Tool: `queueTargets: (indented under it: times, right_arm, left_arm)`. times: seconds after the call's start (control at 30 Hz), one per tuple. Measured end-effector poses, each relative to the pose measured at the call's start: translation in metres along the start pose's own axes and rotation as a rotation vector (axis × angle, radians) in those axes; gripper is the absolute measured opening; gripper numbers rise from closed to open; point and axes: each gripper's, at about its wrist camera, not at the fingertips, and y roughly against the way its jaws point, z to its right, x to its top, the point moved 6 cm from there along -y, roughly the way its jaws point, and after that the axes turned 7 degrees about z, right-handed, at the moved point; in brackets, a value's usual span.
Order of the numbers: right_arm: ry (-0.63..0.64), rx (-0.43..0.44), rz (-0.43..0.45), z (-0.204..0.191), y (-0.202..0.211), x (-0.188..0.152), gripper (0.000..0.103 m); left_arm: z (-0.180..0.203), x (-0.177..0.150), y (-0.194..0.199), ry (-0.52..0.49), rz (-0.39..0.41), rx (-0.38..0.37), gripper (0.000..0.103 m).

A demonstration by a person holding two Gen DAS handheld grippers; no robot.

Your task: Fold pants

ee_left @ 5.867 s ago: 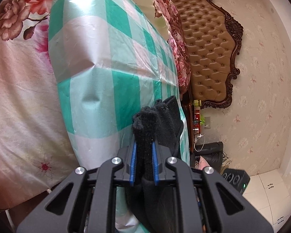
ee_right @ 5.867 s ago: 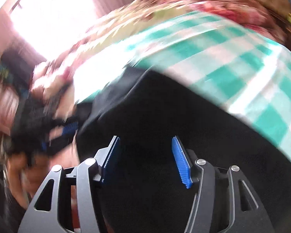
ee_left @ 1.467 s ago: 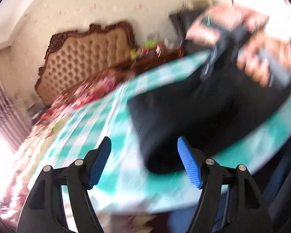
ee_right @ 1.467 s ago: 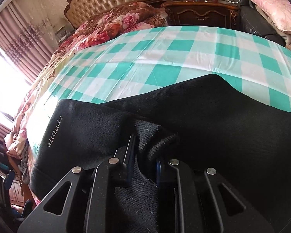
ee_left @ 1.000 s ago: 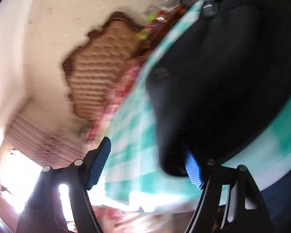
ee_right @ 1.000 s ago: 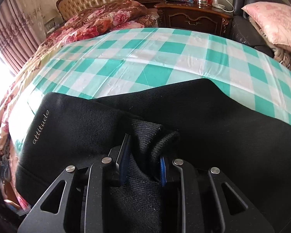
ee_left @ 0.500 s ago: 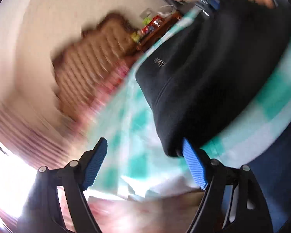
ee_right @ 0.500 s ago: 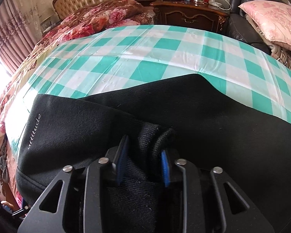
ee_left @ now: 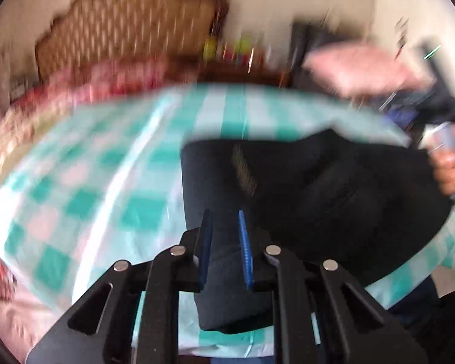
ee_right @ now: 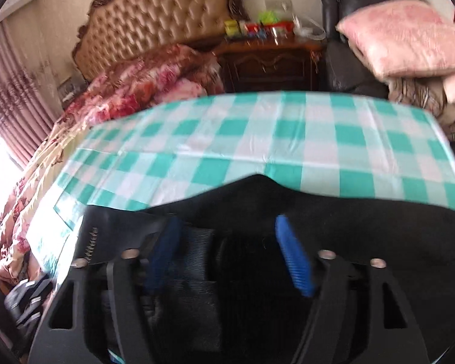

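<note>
The left hand-held gripper is closing, its blue pads narrow with the near corner of the black pants pinched between them. The pants lie folded on the green-and-white checked cloth, at the cloth's near edge, right of its middle. In the left wrist view, at the far right, a hand grips the other tool's handle beside the pants; this view is blurred.

In the right wrist view, the right hand-held gripper is opening, its blue pads wide apart over the pants, with ribbed black fabric lying loose between them and neither pad pressing on it. Beyond the checked cloth stand a tufted headboard, a floral quilt, a dark nightstand and a pink pillow.
</note>
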Motion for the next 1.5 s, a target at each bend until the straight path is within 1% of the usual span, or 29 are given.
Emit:
queueTargets:
  times: [0.03,0.07,0.13,0.2,0.23,0.33,0.4,0.47,0.5,0.57,0.6,0.63,0.7,0.73,0.77,0.8,0.87,0.9,0.97,1.1,1.17,1.23,1.27,1.3,1.33,1.43,1.5]
  right_arm:
    - [0.016,0.006,0.017,-0.009,0.004,0.0,0.083]
    - [0.023,0.01,0.037,-0.016,0.008,-0.001,0.086]
    - [0.011,-0.006,0.066,-0.03,0.011,-0.006,0.086]
    - [-0.011,0.016,0.065,-0.043,0.01,-0.014,0.086]
    - [0.006,0.04,0.037,-0.053,0.002,-0.023,0.086]
    - [0.063,0.062,-0.056,-0.066,-0.02,-0.048,0.086]
    - [0.122,0.005,-0.106,-0.066,-0.035,-0.065,0.086]
    - [0.16,-0.031,-0.162,-0.062,-0.049,-0.084,0.085]
    - [0.173,-0.054,-0.183,-0.059,-0.055,-0.091,0.086]
    - [0.212,-0.082,-0.178,-0.059,-0.055,-0.096,0.088]
    - [0.215,-0.087,-0.182,-0.059,-0.055,-0.099,0.088]
    - [0.213,-0.094,-0.183,-0.059,-0.056,-0.099,0.088]
    - [0.218,-0.103,-0.185,-0.058,-0.057,-0.1,0.088]
    - [0.217,-0.105,-0.187,-0.057,-0.058,-0.101,0.089]
    - [0.212,-0.106,-0.192,-0.056,-0.06,-0.102,0.09]
    - [0.196,-0.101,-0.207,-0.055,-0.062,-0.104,0.091]
    - [0.197,-0.098,-0.202,-0.054,-0.062,-0.104,0.091]
    - [0.197,-0.097,-0.202,-0.054,-0.062,-0.105,0.091]
    - [0.198,-0.098,-0.201,-0.056,-0.061,-0.105,0.092]
    - [0.2,-0.096,-0.2,-0.056,-0.059,-0.107,0.092]
    - [0.2,-0.097,-0.2,-0.056,-0.059,-0.107,0.092]
    - [0.2,-0.096,-0.201,-0.057,-0.059,-0.107,0.092]
    - [0.2,-0.098,-0.201,-0.057,-0.059,-0.107,0.092]
    - [0.202,-0.101,-0.201,-0.057,-0.059,-0.107,0.092]
    - [0.205,-0.102,-0.201,-0.057,-0.06,-0.106,0.092]
    - [0.203,-0.105,-0.198,-0.057,-0.058,-0.102,0.091]
    - [0.195,-0.095,-0.169,-0.059,-0.054,-0.093,0.091]
  left_arm:
    - [0.0,-0.011,-0.012,0.024,-0.052,0.003,0.013]
    - [-0.001,-0.013,-0.017,0.027,-0.055,0.008,0.013]
    - [0.001,-0.01,-0.017,0.009,-0.052,0.013,0.013]
    - [0.001,-0.008,-0.019,0.04,-0.06,0.005,0.013]
    - [0.001,-0.008,-0.018,0.048,-0.064,0.003,0.013]
    - [0.001,-0.005,-0.011,0.079,-0.062,-0.008,0.012]
    - [0.0,0.011,-0.007,0.09,-0.03,-0.029,0.013]
    - [-0.004,0.036,-0.009,0.081,0.01,-0.013,0.013]
    - [-0.005,0.047,-0.014,0.085,0.007,-0.015,0.013]
    - [-0.011,0.068,-0.031,0.1,0.008,-0.017,0.012]
    - [-0.016,0.075,-0.043,0.104,-0.003,0.006,0.011]
    - [-0.021,0.081,-0.054,0.117,-0.019,0.025,0.007]
    - [-0.031,0.087,-0.079,0.172,-0.08,0.004,0.006]
    - [-0.036,0.086,-0.093,0.184,-0.124,0.001,0.005]
    - [-0.041,0.085,-0.106,0.198,-0.151,0.006,0.004]
    - [-0.043,0.087,-0.109,0.198,-0.149,0.006,0.004]
    - [-0.043,0.092,-0.113,0.171,-0.156,0.02,0.003]
    - [-0.044,0.093,-0.114,0.176,-0.157,0.023,0.003]
    - [-0.045,0.094,-0.109,0.197,-0.137,0.025,0.003]
    - [-0.031,0.097,-0.082,0.175,-0.055,0.002,0.004]
    - [-0.027,0.093,-0.075,0.166,-0.049,0.004,0.004]
    - [-0.025,0.077,-0.079,0.167,-0.091,0.004,0.004]
    - [-0.027,0.063,-0.088,0.169,-0.139,0.014,0.004]
    - [-0.028,0.054,-0.094,0.18,-0.167,0.01,0.004]
    - [-0.029,0.053,-0.093,0.186,-0.146,0.005,0.004]
    - [-0.028,0.053,-0.092,0.181,-0.141,0.0,0.005]
    - [-0.027,0.052,-0.092,0.172,-0.137,0.001,0.005]
